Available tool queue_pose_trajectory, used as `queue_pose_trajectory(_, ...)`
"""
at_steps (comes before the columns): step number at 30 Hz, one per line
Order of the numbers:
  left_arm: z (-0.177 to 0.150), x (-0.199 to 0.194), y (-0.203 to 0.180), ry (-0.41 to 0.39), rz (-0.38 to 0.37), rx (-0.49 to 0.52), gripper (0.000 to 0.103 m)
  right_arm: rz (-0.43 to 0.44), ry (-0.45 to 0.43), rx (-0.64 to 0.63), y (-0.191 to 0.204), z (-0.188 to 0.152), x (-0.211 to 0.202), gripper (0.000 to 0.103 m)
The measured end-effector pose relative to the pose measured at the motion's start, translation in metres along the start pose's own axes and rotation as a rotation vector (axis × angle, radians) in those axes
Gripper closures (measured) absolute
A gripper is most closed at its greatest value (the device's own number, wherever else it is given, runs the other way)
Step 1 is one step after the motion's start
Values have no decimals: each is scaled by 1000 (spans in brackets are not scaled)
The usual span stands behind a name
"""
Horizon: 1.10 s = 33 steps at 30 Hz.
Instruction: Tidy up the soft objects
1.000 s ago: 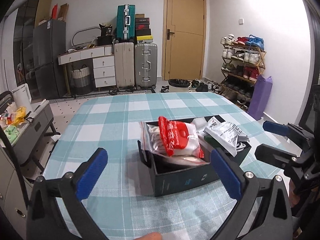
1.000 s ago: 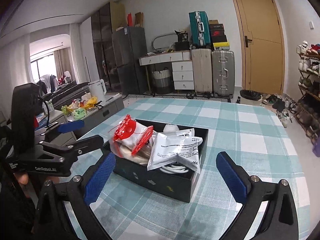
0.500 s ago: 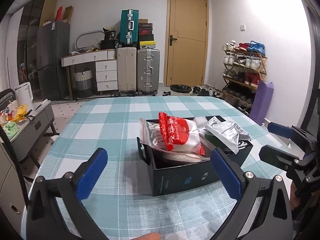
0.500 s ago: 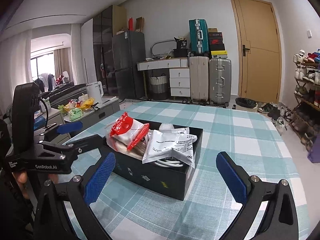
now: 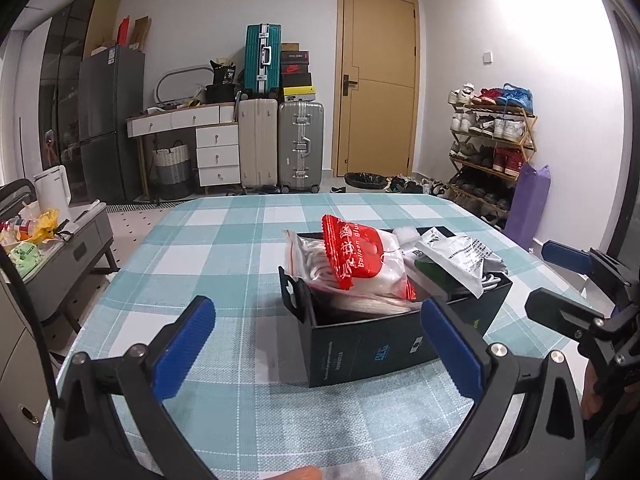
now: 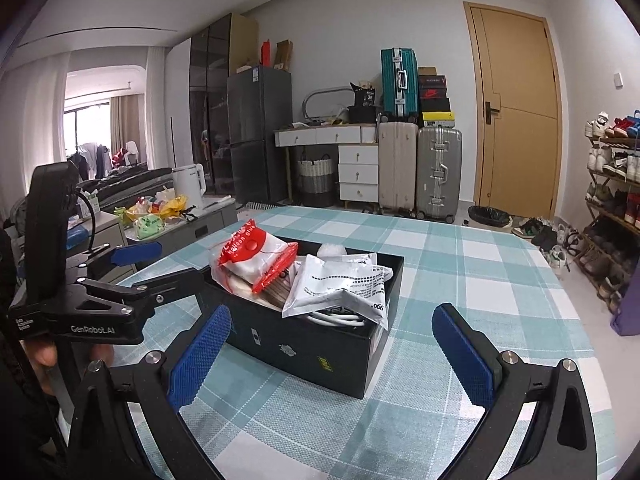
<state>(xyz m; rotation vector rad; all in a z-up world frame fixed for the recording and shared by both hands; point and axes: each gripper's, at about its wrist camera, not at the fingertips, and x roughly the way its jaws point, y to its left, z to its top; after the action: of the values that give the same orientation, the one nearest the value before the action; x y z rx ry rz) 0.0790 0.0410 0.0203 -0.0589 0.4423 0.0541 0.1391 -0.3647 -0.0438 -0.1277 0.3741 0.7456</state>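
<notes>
Black box [image 5: 372, 344] on tabletop [image 5: 224, 248] holds red-topped bag [image 5: 356, 258], grey pouch [image 6: 340, 286], apparently white cable [image 6: 336, 316]; left tool [image 5: 320, 346] and right tool [image 6: 332, 354] spread wide, empty, touching nothing.

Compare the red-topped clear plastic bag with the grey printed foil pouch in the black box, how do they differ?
The red-topped clear plastic bag shows white contents through its film; the grey printed foil pouch is opaque. The bag carries a bright red header with white lettering; the pouch has small black print on grey. The bag sits at the end of the black box nearer the left gripper, the pouch at the other end. Both stick up above the rim.
</notes>
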Motion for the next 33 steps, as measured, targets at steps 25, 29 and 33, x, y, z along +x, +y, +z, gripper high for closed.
queue_pose_trajectory(25,0,-9,-5,-38,14,26,0,26,-4,-9,2,0,-3,0)
queue_pose_trajectory(29,0,-9,-5,-39,13,27,0,28,-5,-8,2,0,-2,0)
queue_pose_trajectory(33,0,-9,-5,-39,13,26,0,28,-5,-9,2,0,-1,0)
